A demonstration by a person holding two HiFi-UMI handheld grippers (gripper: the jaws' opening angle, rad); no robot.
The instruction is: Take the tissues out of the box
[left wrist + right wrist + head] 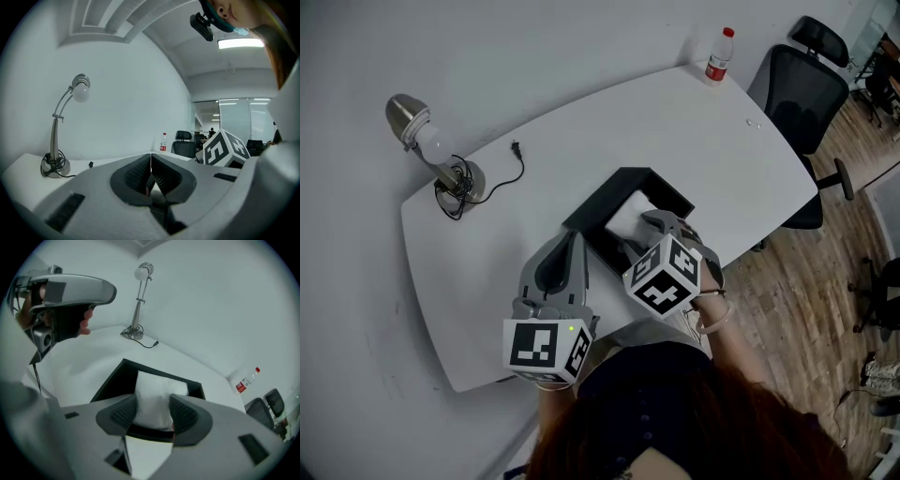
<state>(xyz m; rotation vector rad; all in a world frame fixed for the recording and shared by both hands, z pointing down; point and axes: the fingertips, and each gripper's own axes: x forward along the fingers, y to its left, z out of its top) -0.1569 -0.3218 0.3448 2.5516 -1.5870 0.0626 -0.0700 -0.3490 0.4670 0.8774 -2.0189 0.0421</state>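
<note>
Your right claw (153, 411) tips steeply down over the box, wrist bent and marker cube turned up toward your head. Its jaws stand wide. Both ribbed dark pads press the flanks of a soft white wad of folded tissues (152, 390), so you are holding it. The wad's near end sits over the near rim and its far end lies inside the box.

Your left claw (151, 164) lies close to level and points across the table. Its jaws are together at the tips with nothing between them. From the head view, the tips are just beside the near left corner of the box; contact cannot be told.

The black, rectangular, open-topped box (598, 202) has matte walls and sits slantwise near your edge of the smooth, rounded white table (675, 122).

Further left, a brushed-metal desk lamp (431, 150) with a bare white bulb stands on a round base. Its black cord is coiled there, and the plug (516, 147) lies loose on the tabletop.

At the far right corner stands a clear plastic bottle (719, 56) with a red cap and label. Behind it, off the table, is a black mesh office chair (806, 84) on a wood-plank floor (853, 216).
</note>
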